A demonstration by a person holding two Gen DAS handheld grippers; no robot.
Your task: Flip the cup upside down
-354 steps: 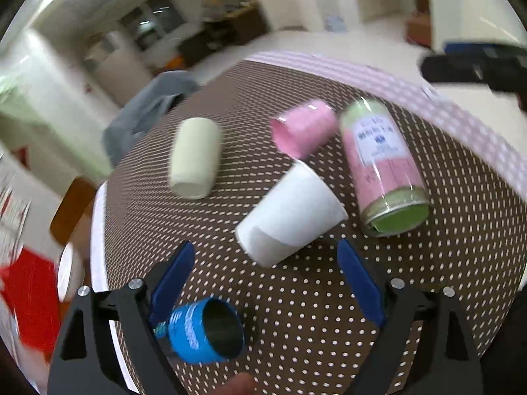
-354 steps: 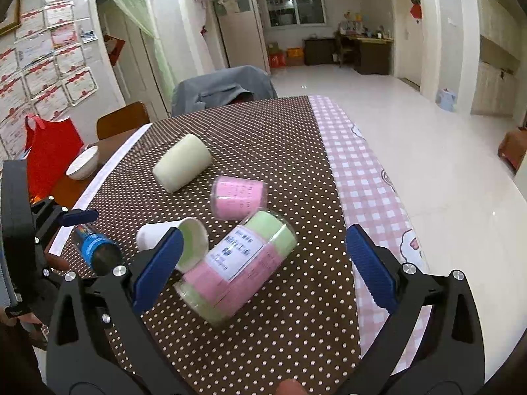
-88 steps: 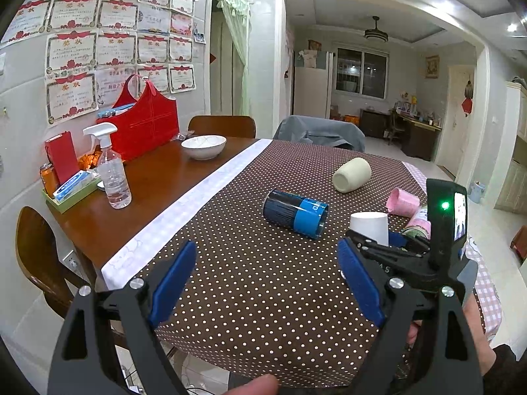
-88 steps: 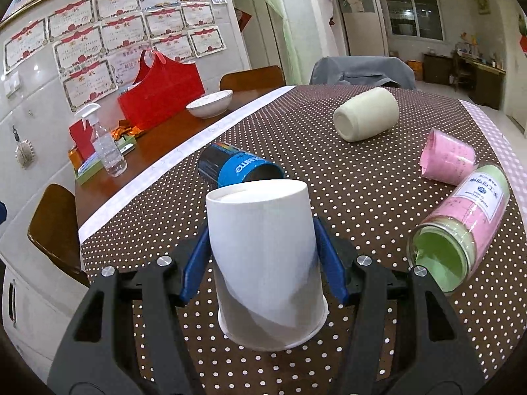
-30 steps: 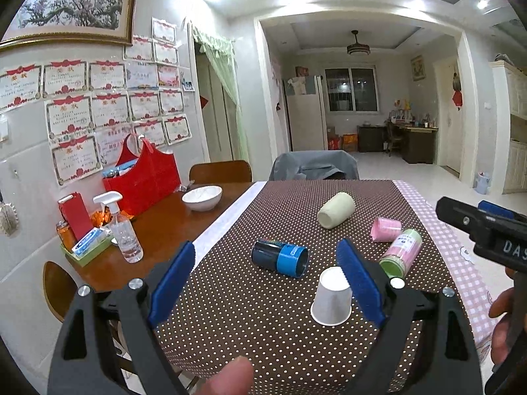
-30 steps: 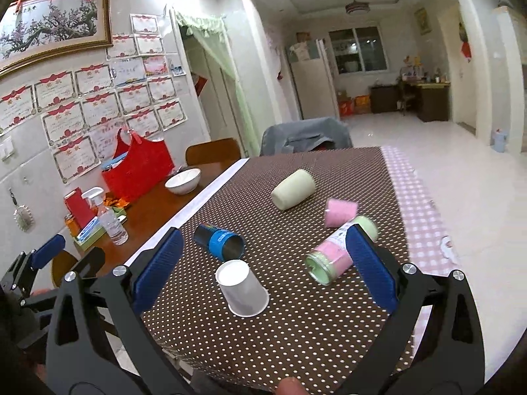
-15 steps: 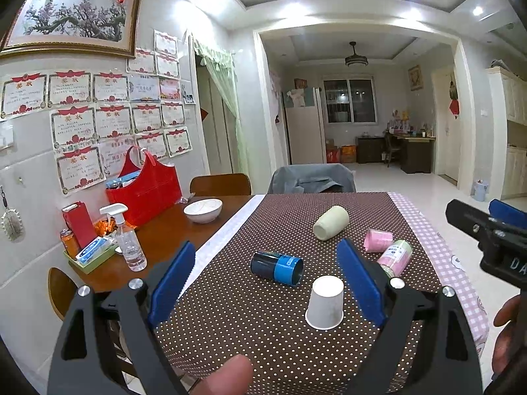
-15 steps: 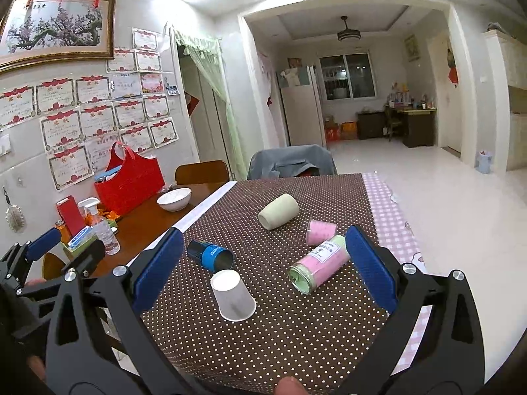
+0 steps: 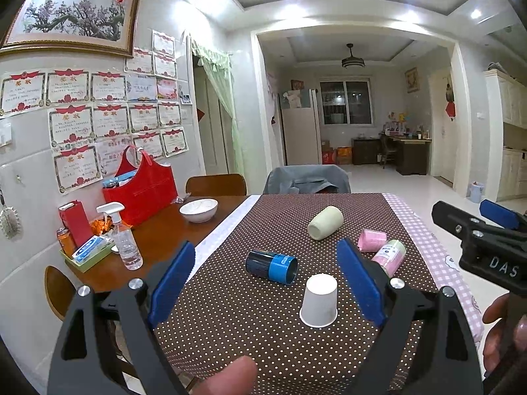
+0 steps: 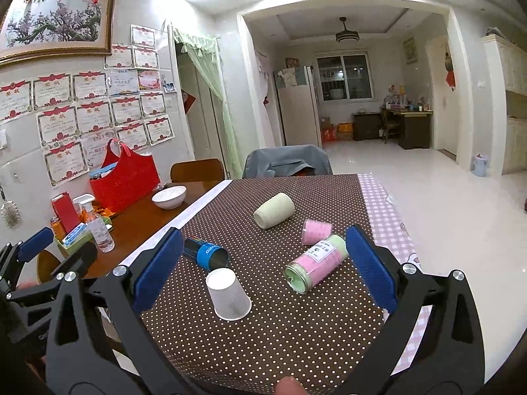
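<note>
Right wrist: white cup (image 10: 228, 294) upside down on tablecloth (image 10: 296, 339), grippers off.

Cup (image 9: 318, 300) stands mouth-down on table (image 9: 250, 345), near edge; can (image 9: 271, 266) lies just behind it to the left, jar (image 9: 388, 257) behind-right. Two tumblers (image 9: 325, 222) (image 9: 372, 239) lie further back. Bowl (image 9: 199, 210) & spray bottle (image 9: 122, 244) sit far left.

Five containers were on the table: one white cup (image 9: 318, 300) stood upside down mid-frame. Four others lay sideways: a blue can (image 9: 271, 267), a cream cup (image 9: 325, 222), a pink cup (image 9: 372, 240) and a jar (image 9: 388, 257).
</note>
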